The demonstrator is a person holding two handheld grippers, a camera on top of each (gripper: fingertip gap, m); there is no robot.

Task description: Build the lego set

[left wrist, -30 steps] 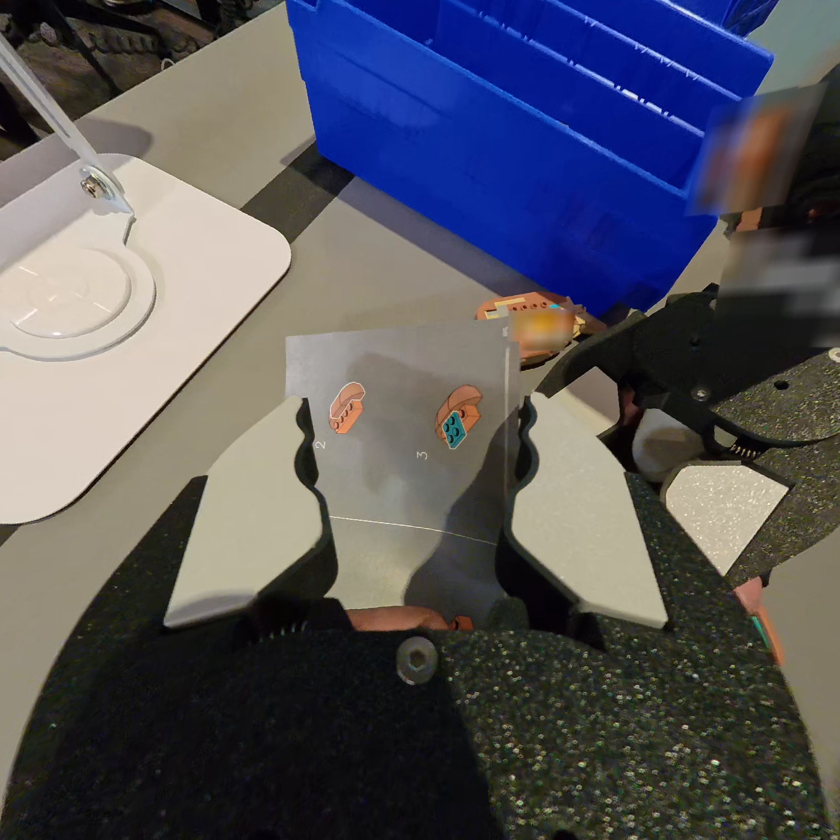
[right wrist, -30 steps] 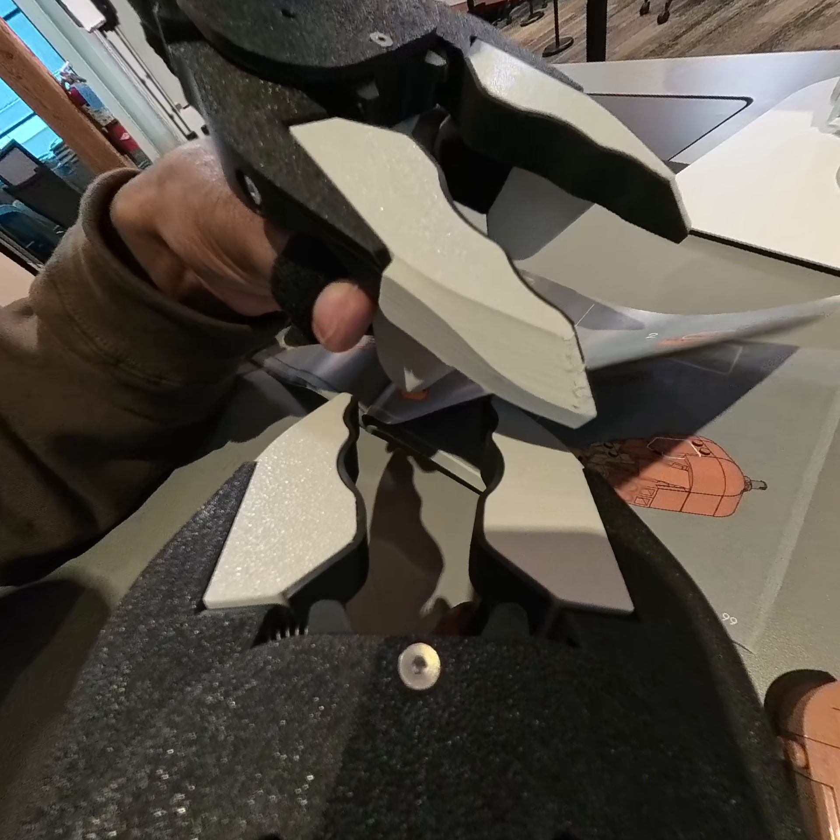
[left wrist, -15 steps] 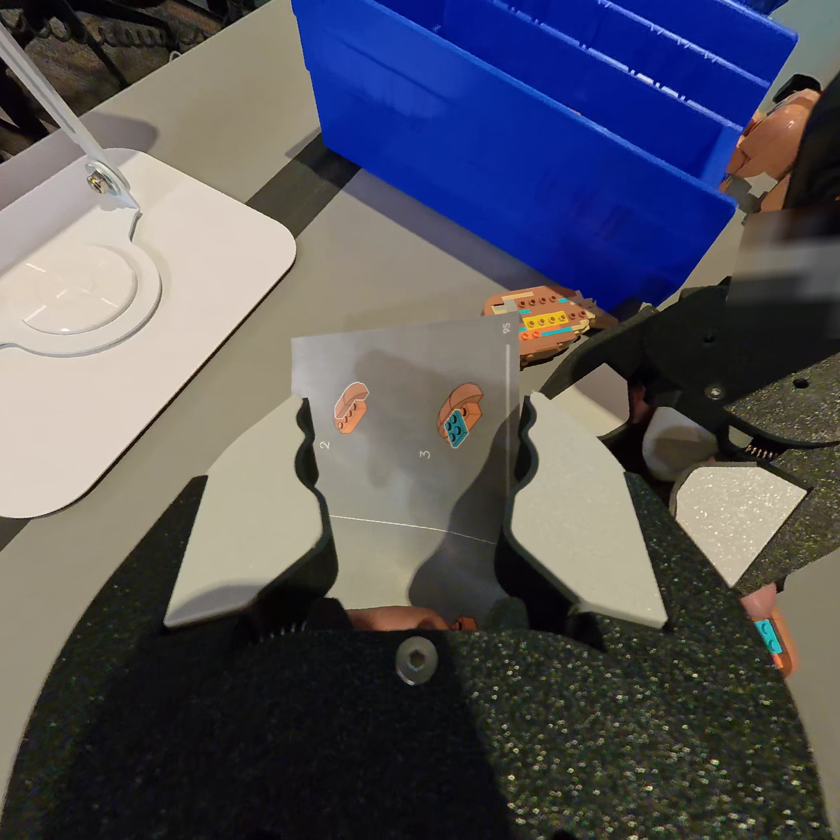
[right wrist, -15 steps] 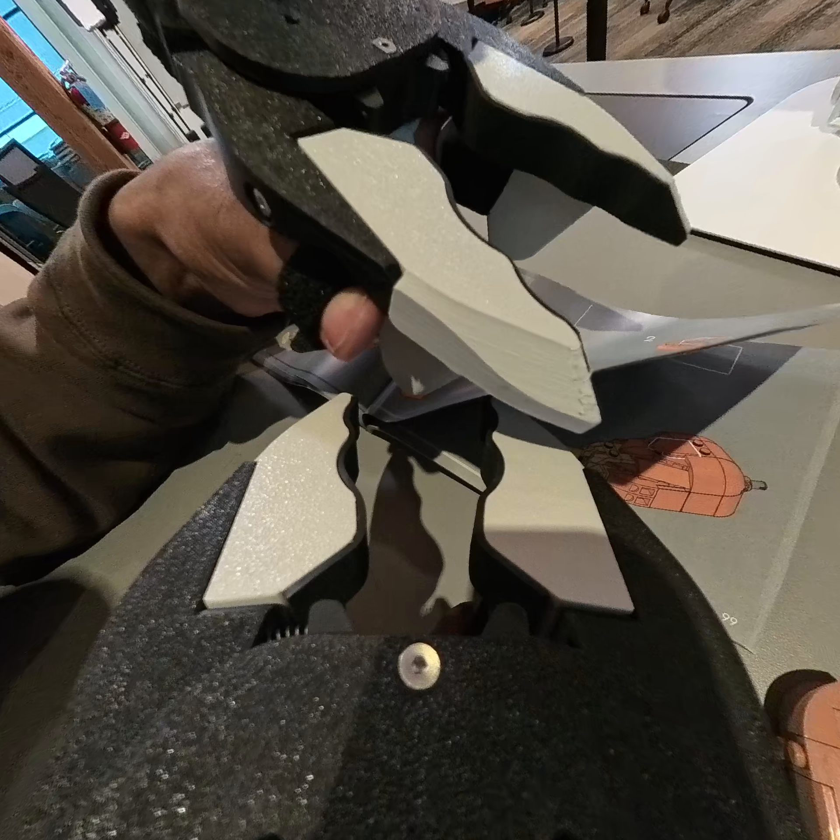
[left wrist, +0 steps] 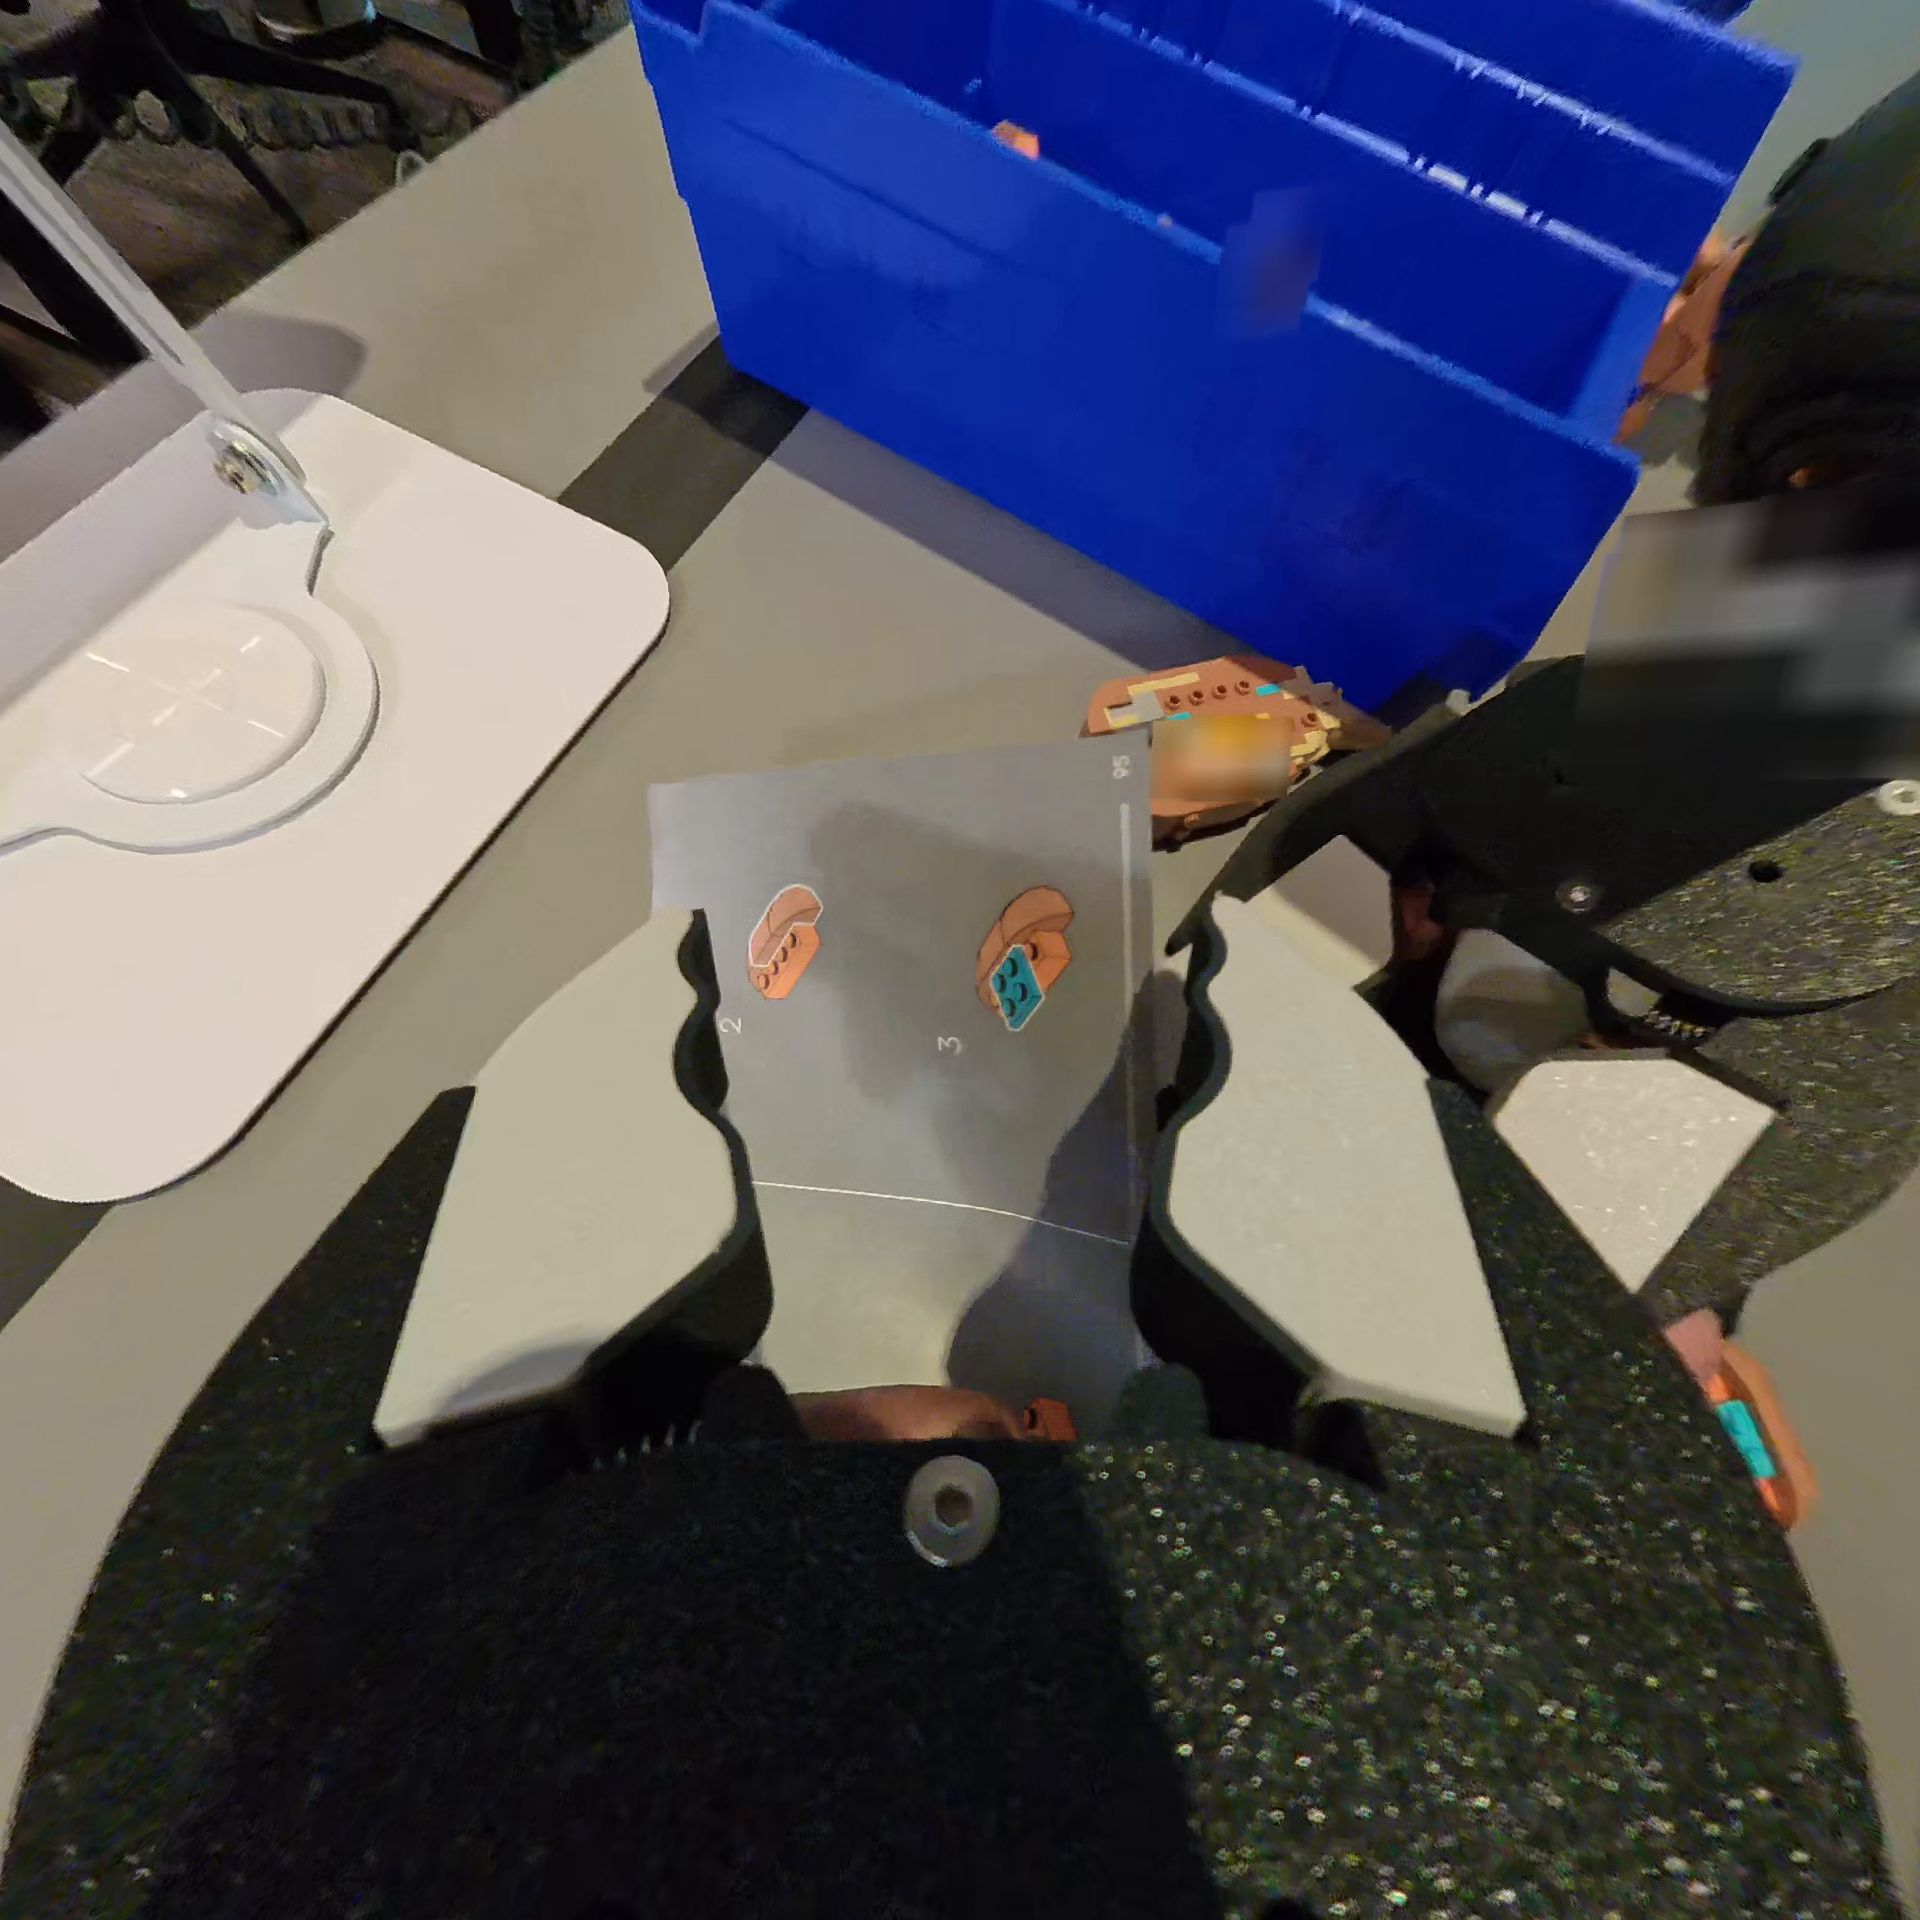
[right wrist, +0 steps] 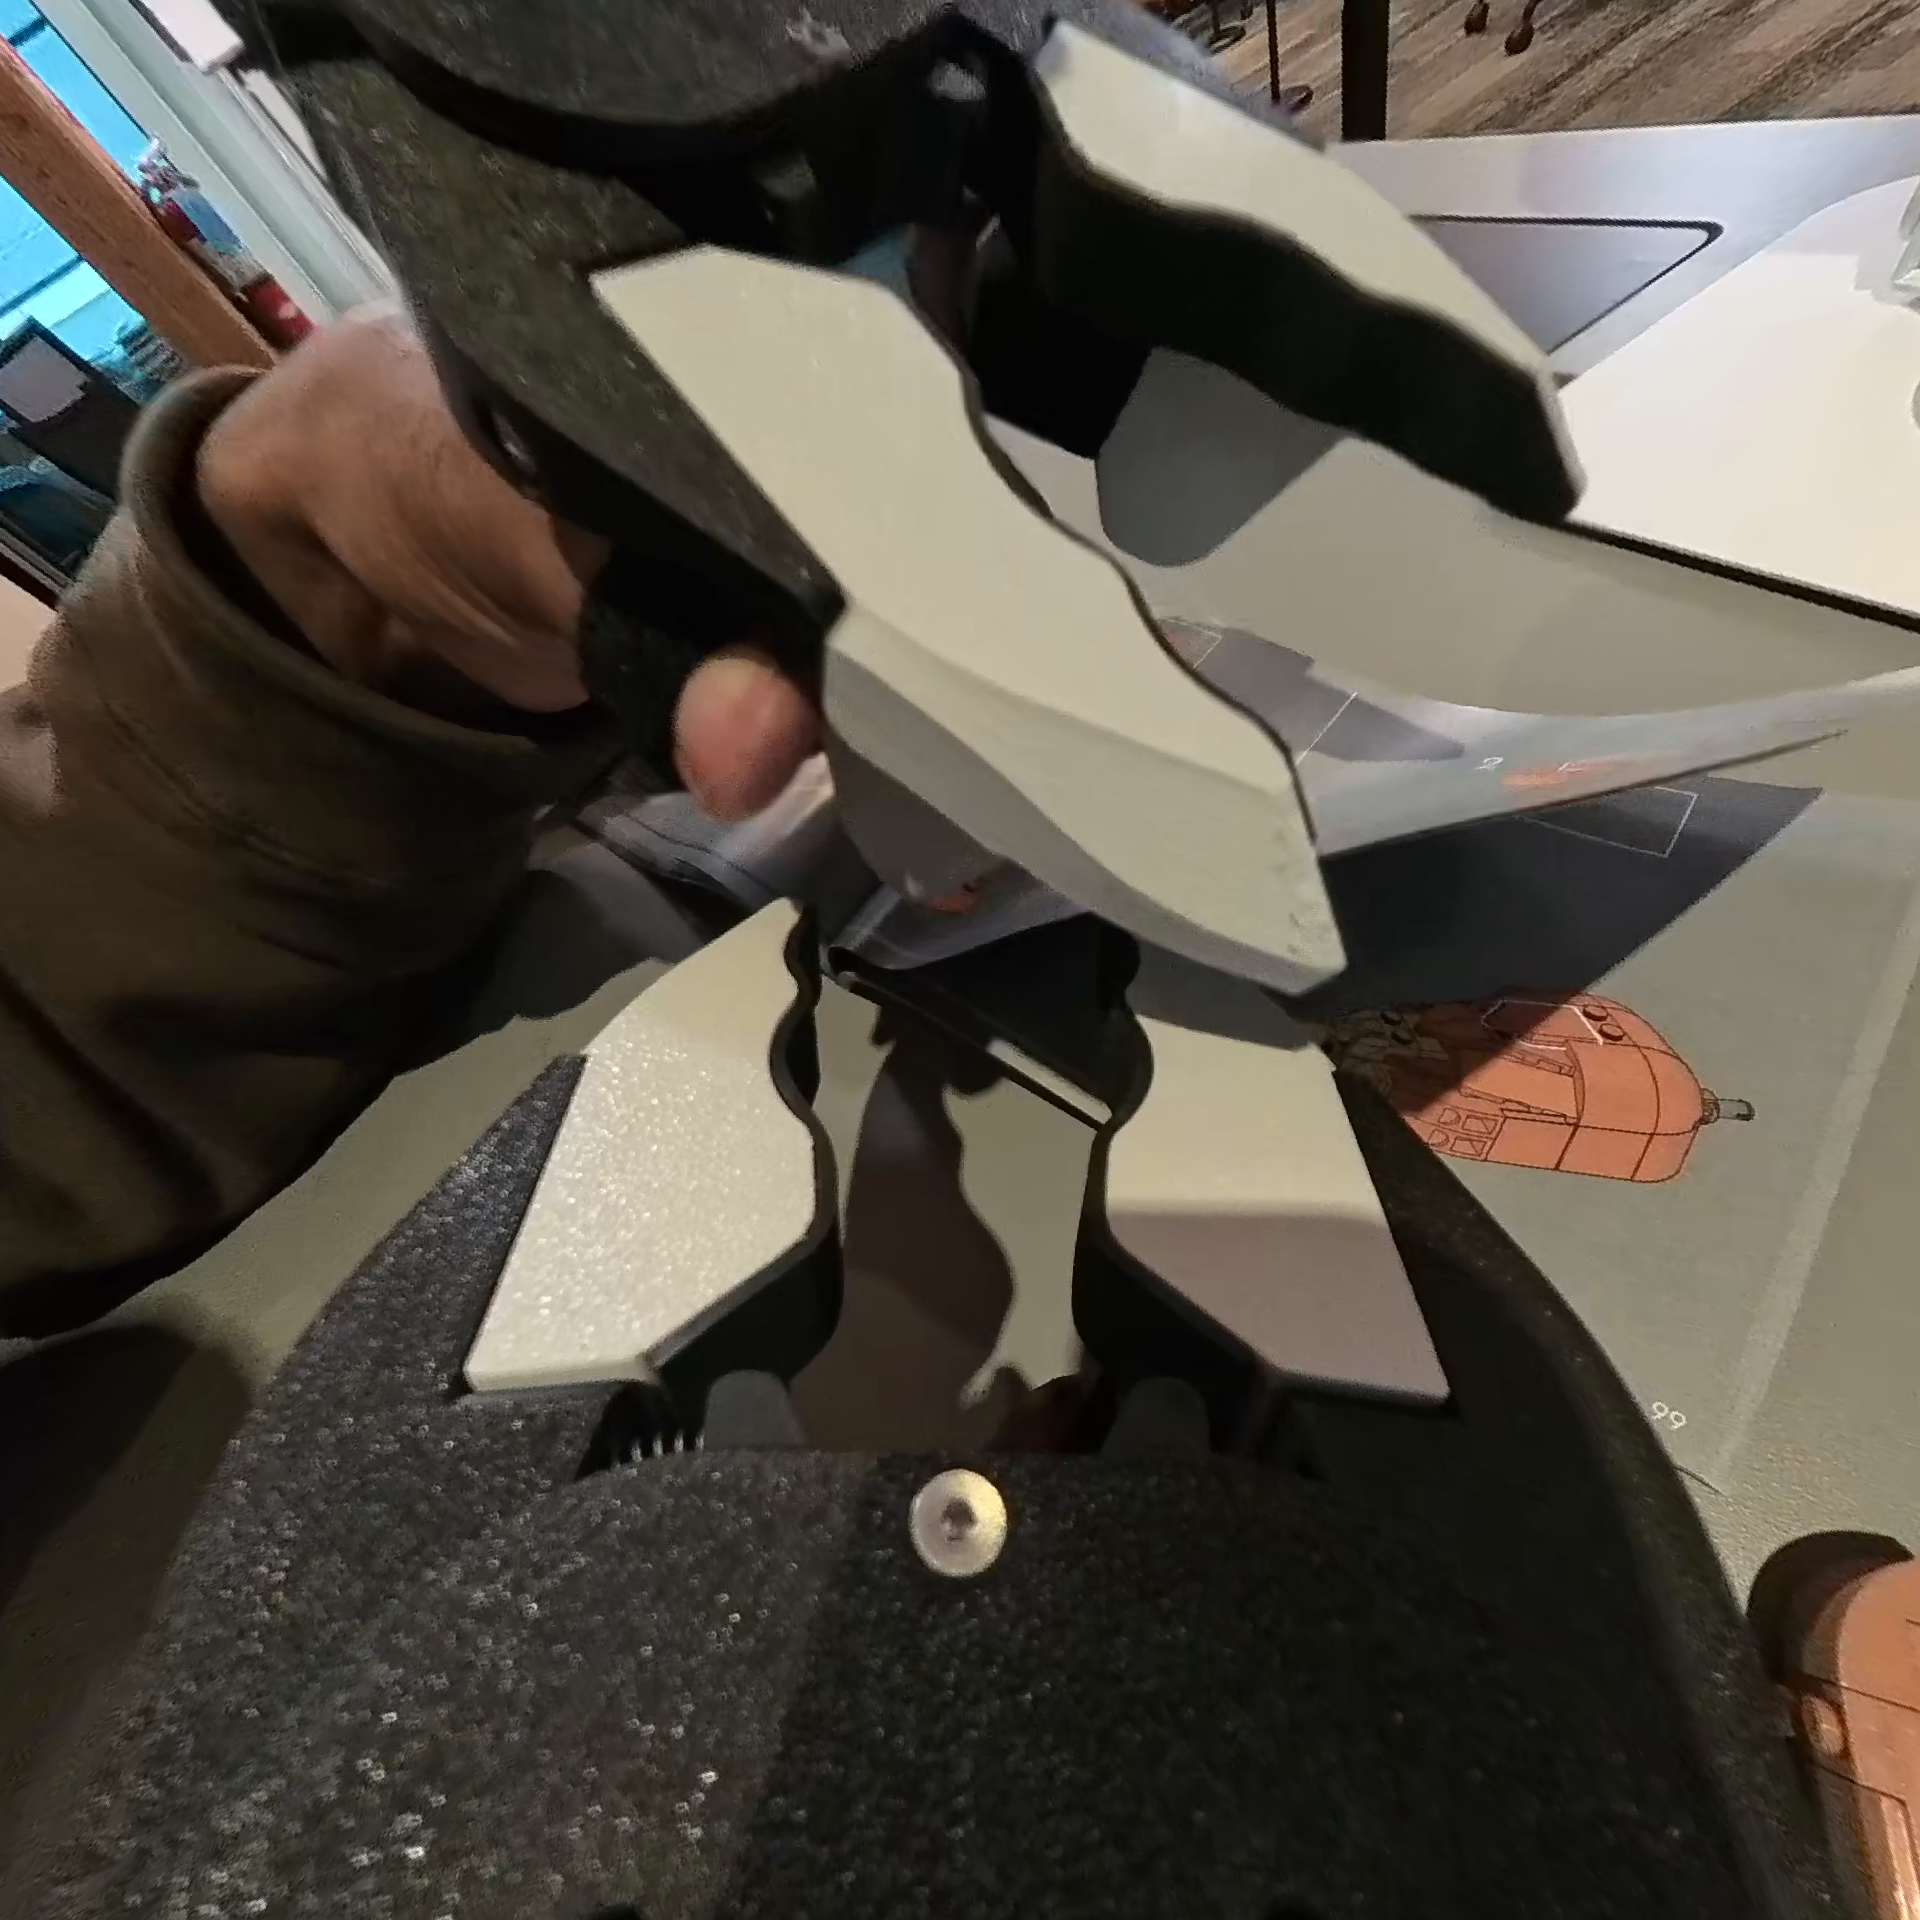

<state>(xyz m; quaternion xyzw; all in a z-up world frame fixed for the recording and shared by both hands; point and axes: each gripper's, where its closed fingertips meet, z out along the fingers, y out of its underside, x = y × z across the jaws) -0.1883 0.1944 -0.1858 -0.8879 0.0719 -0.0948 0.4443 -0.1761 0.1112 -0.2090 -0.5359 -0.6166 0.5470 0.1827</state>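
grey table (left wrist: pixel 499 343), dark floor (left wrist: pixel 208 125) behind it, wood-look floor (right wrist: pixel 1662 52), bright window (right wrist: pixel 42 249).

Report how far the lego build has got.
Done: a partly built brown model lies beside the blue bin. In hand: no brick. The left gripper, open, props up an instruction page, and the right gripper is open at the booklet's fold. Left: the steps drawn on that page. An orange brick waits in the bin; how many more, I cannot tell.
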